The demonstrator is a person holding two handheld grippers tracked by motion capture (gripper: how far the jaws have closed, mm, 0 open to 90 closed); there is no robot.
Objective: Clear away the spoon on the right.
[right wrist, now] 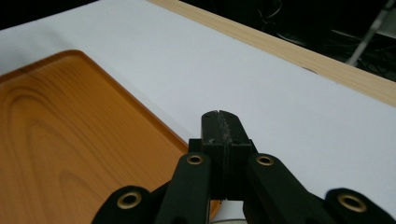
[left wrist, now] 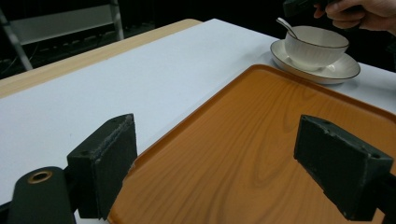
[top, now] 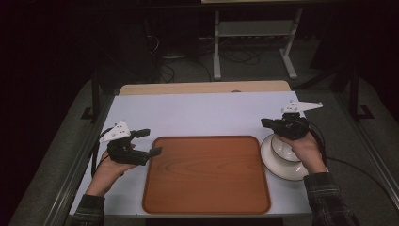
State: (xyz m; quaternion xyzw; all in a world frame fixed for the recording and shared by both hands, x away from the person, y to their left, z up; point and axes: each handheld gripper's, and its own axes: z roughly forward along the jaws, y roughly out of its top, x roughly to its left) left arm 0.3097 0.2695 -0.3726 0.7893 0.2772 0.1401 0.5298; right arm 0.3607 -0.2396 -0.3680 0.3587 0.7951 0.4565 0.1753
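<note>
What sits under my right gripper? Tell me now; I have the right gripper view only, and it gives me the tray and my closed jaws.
Observer: A white bowl standing on a saucer, just right of the tray. Your right gripper hovers over its far side.
Operator: Report what is in the bowl.
Observer: A spoon, its handle leaning up over the rim toward your gripper.
Operator: Give me the left gripper.
Observer: The left gripper is open at the tray's left edge, with nothing between its jaws.
</note>
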